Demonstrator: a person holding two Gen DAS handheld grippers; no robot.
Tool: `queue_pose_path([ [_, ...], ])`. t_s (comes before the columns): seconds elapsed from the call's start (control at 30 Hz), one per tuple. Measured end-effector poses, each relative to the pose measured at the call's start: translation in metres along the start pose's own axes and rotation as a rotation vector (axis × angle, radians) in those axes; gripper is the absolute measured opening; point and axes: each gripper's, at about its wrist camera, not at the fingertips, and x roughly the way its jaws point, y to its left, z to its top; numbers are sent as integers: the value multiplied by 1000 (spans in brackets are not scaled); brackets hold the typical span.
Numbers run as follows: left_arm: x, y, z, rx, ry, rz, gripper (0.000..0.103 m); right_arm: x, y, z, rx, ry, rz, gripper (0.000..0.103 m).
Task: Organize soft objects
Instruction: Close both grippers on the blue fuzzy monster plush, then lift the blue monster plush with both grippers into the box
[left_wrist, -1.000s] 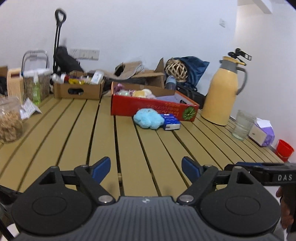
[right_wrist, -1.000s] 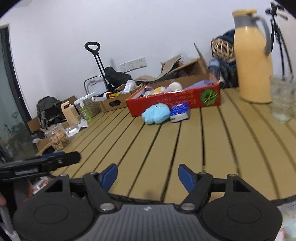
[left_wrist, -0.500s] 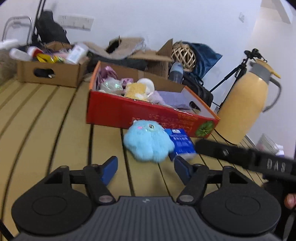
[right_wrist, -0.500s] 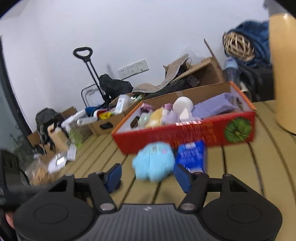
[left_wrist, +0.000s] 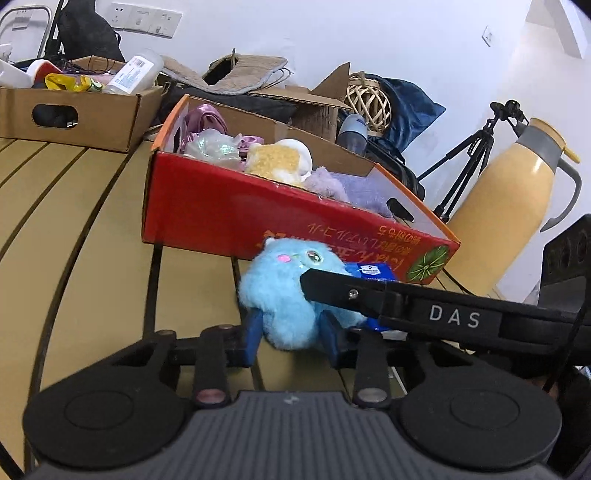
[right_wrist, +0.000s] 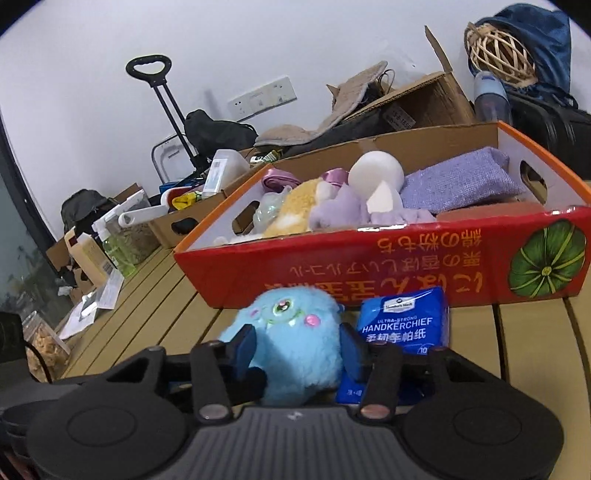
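Both grippers have closed in from the desk's near edge, so the left gripper (left_wrist: 291, 334) and right gripper (right_wrist: 295, 350) now have jaws flanking, seemingly pinching, the fluffy blue plush (right_wrist: 293, 339) low at centre, presumably for the red box (right_wrist: 406, 273) just behind it.
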Motion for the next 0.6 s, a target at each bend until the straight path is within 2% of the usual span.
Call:
queue_pose_path([
  [0.03,0,1,0,-5,-1,0,30,0,-1,0,4,1,1,44],
  [0.1,-2,2,0,-11,-5,9,30,-2,0,0,17,7,-5,35],
  [0.33,-38,-7,-20,67,9,8,29,-28,16,-23,-16,18,17,34],
  [0.5,-84,-22,-63,60,-22,-3,28,-72,33,-61,-33,-5,44,33],
  [0.6,-104,-37,-93,123,-32,3,28,-99,41,-93,-19,-17,38,33],
])
